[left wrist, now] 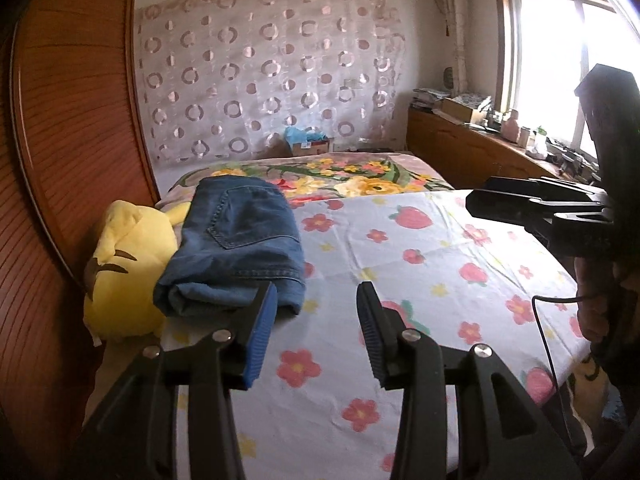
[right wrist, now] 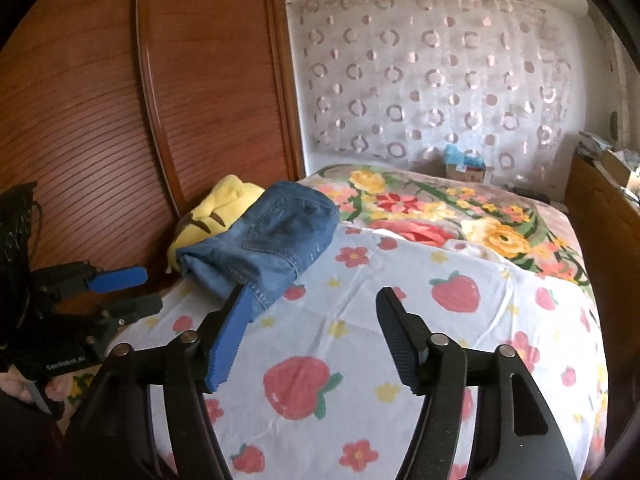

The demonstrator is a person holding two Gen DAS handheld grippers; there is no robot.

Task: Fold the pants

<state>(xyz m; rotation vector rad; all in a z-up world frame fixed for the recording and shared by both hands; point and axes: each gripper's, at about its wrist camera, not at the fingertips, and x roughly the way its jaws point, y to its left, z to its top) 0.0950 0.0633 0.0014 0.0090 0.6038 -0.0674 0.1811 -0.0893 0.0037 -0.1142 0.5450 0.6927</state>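
Observation:
The blue jeans point(left wrist: 236, 244) lie folded in a compact bundle on the strawberry-print sheet point(left wrist: 420, 264), leaning against a yellow plush toy point(left wrist: 124, 272). They also show in the right wrist view point(right wrist: 268, 240). My left gripper point(left wrist: 316, 308) is open and empty, just in front and to the right of the bundle. My right gripper point(right wrist: 316, 312) is open and empty above the sheet point(right wrist: 400, 320), to the right of the jeans. The right gripper also shows at the right of the left wrist view point(left wrist: 492, 200), and the left gripper at the left of the right wrist view point(right wrist: 136, 288).
A wooden slatted wardrobe point(left wrist: 68, 160) stands along the bed's left side. A floral blanket point(left wrist: 360, 176) covers the far end of the bed. A wooden sideboard point(left wrist: 480, 148) with clutter stands under the window at the right. A cardboard box point(left wrist: 310, 144) sits beyond the bed.

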